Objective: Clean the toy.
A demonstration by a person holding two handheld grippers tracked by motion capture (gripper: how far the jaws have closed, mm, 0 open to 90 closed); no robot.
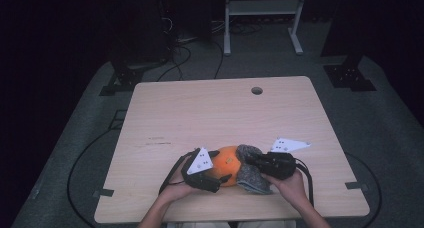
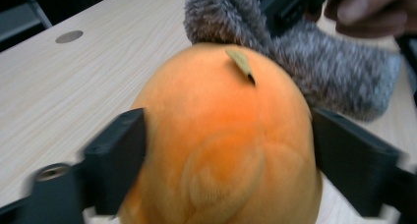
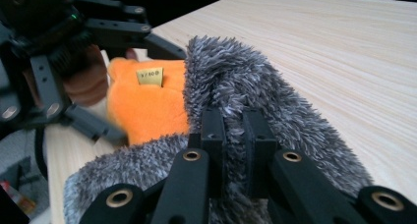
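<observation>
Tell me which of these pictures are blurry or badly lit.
High view: dim, the room black beyond the table. Left gripper view: bright, but the fingers are smeared and the orange plush is soft. Right gripper view: the grey fur is sharp, the left gripper dark and blurred.

Pale wooden table (image 1: 200, 113), orange plush (image 1: 226, 163), grey furry cloth (image 1: 252, 180)

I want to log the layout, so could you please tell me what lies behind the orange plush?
A grey fuzzy cloth lies behind the orange plush, touching it, held by the right tongs. The plush covers the cloth's lower edge.
</observation>
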